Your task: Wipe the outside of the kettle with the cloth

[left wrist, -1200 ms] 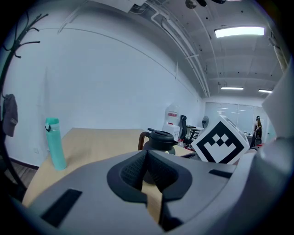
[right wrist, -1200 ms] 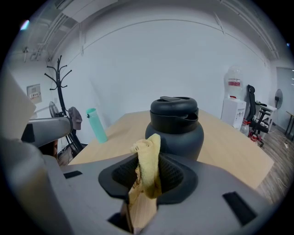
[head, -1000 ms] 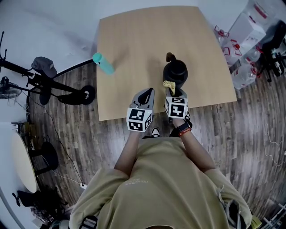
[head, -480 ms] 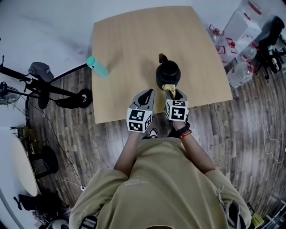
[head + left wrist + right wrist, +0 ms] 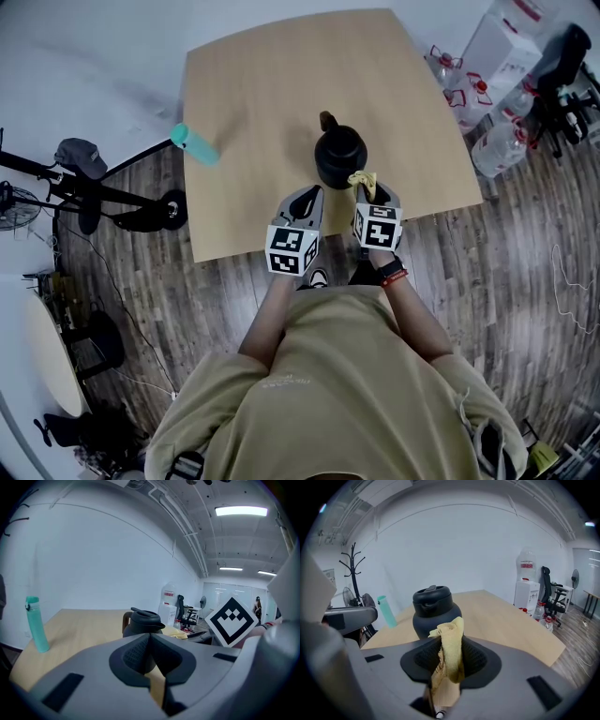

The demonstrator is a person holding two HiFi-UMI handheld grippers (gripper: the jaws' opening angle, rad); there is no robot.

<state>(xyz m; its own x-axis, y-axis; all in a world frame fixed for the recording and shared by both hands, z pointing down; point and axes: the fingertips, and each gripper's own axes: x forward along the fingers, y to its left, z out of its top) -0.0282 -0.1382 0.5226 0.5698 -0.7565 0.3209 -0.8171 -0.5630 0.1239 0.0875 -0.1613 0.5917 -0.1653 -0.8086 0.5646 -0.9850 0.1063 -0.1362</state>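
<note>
Two jaws of the right gripper (image 5: 367, 190) are clamped on a yellow cloth (image 5: 450, 641) just beside the black kettle (image 5: 339, 157); the left gripper (image 5: 307, 195) jaws are pressed together, empty.

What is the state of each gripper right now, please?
Left gripper: closed, nothing between its jaws.
Right gripper: closed on the crumpled yellow cloth.

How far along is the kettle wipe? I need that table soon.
Done: the cloth is picked up, clamped in the right gripper. In hand: it is held up close to the kettle; contact can't be told. The left gripper is shut and empty. Left: wiping the kettle's outside; nothing shows how much is wiped.
</note>
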